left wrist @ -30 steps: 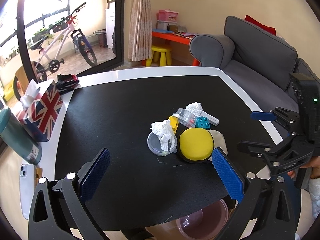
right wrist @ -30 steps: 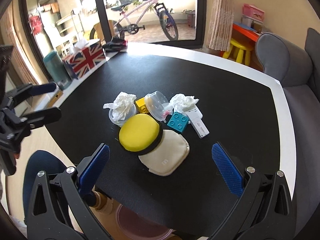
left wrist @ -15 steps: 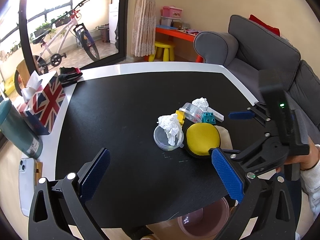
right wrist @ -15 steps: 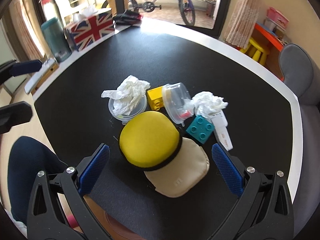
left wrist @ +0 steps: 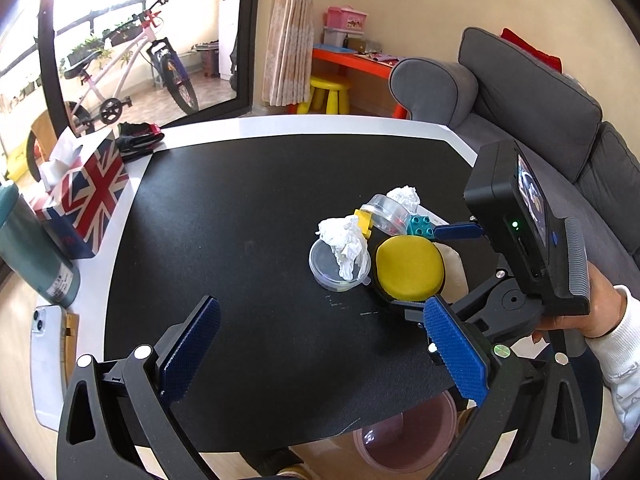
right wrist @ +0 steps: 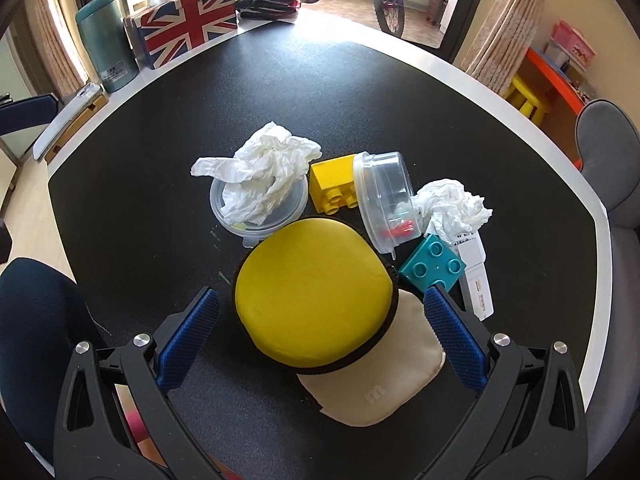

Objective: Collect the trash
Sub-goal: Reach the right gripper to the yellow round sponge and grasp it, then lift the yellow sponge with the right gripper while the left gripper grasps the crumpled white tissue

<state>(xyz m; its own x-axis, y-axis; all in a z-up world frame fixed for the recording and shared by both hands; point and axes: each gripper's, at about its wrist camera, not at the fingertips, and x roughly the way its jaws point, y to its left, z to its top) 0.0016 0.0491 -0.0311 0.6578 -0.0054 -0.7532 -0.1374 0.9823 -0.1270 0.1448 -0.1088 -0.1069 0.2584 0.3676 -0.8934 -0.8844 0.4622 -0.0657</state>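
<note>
Black table with white rim, yellow case near its front edge atop a beige pouch, lid, yellow block, tub, teal block behind the case, flag box far beyond it

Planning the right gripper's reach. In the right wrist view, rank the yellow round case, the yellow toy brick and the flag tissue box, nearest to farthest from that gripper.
1. Yellow round case: directly ahead of the right gripper, partly between its open jaws.
2. Yellow toy brick: beyond the case, mid-table, slightly right of centre.
3. Flag tissue box: far left edge of the table.
</note>
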